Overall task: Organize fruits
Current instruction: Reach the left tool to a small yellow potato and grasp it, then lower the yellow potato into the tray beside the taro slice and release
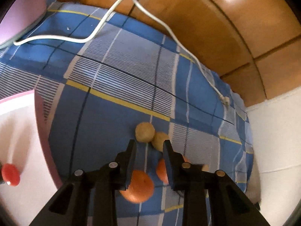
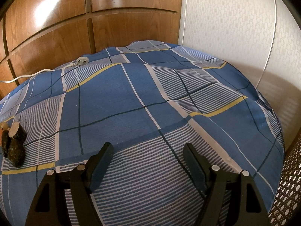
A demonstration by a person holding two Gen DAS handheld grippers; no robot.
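Observation:
In the left wrist view, my left gripper (image 1: 149, 146) hangs open above a cluster of fruit on the blue plaid cloth (image 1: 120, 86). Two tan round fruits (image 1: 144, 131) lie just beyond the fingertips. An orange (image 1: 139, 187) lies below the left finger, and a second orange (image 1: 162, 170) is partly hidden behind the right finger. A white bowl with a pink rim (image 1: 22, 131) at the left holds a small red fruit (image 1: 10, 174). In the right wrist view, my right gripper (image 2: 148, 149) is open and empty over the cloth (image 2: 131, 98).
A white power cable (image 1: 105, 18) with a plug (image 2: 80, 62) runs across the cloth's far side. Wooden cupboard doors (image 2: 56, 18) stand behind, and a white wall (image 2: 225, 28) to the right. The other gripper's dark fingertips (image 2: 13, 146) show at the far left. A woven basket (image 2: 287, 188) stands at the right.

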